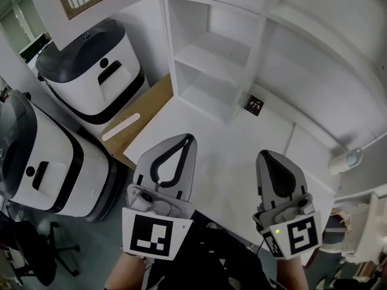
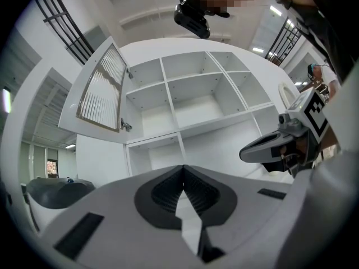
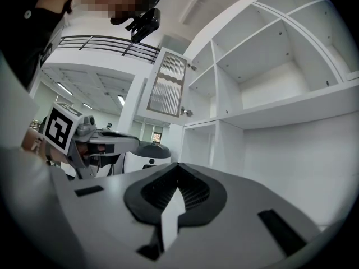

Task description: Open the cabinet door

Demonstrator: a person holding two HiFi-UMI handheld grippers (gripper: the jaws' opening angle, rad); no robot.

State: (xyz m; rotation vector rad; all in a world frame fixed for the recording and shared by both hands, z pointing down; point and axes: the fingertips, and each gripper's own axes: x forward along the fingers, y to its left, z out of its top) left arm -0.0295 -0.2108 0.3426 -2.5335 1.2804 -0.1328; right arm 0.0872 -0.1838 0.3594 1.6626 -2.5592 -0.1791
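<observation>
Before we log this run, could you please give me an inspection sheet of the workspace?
Surface: white countertop, in front of the shelves.
Job's things: cabinet door swung open at the left of the empty white shelves.
Clutter: small black tag on the countertop by the shelves.
Grippers: left claw shut, empty; right claw shut, empty; both clear of the door.
Cables: nothing seen.
Surroundings: two white-and-black machines, wooden board, office chair.

Office-like lab: bulky white machines [image 1: 91, 77], swivel chair [image 1: 30, 255]
</observation>
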